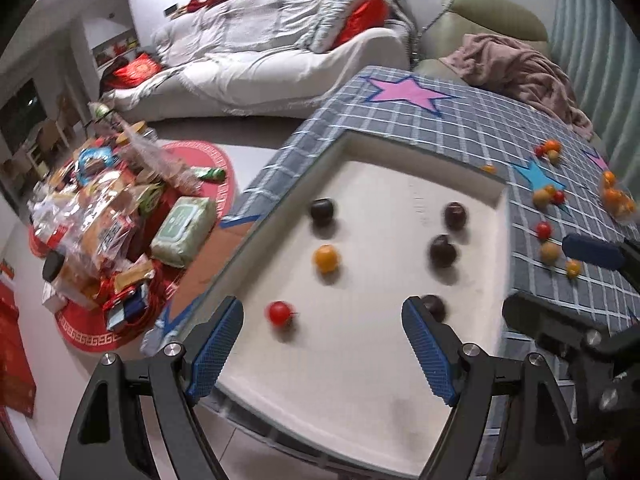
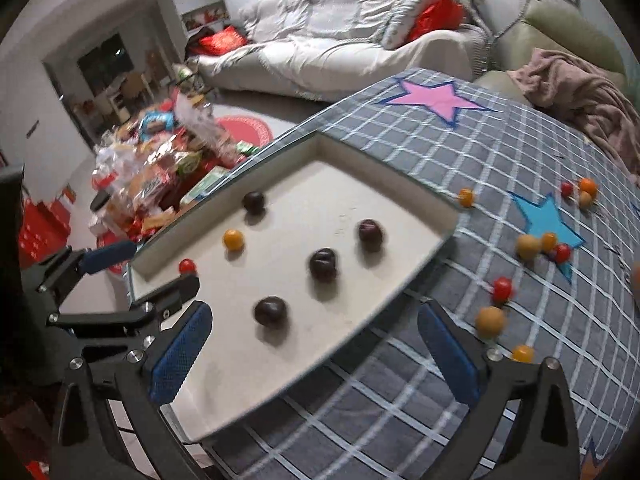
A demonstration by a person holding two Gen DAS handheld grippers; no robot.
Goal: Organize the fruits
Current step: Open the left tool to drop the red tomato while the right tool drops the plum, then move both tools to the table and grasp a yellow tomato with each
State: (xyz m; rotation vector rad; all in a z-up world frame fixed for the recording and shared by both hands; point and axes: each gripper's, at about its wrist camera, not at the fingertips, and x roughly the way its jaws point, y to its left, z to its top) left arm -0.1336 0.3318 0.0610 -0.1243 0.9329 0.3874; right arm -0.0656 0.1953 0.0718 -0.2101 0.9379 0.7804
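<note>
A white tray [image 1: 372,184] sits on a grey checked tablecloth [image 1: 440,120]. It holds several dark plums [image 1: 443,251], an orange fruit [image 1: 326,258] and a red tomato [image 1: 279,313]. My left gripper [image 1: 322,320] is open and empty above the tray's near part. In the right wrist view the tray [image 2: 384,176] shows plums [image 2: 270,311], the orange fruit [image 2: 233,239] and the tomato [image 2: 187,266]. My right gripper [image 2: 314,324] is open and empty over the tray's near right edge. Loose small fruits [image 2: 490,321] lie on the cloth to the right.
More small red, orange and tan fruits [image 1: 548,196] are scattered on the cloth right of the tray. A low table piled with snack packets [image 1: 112,220] stands left. A white sofa [image 1: 260,52] and a chair with a blanket [image 1: 512,64] lie behind.
</note>
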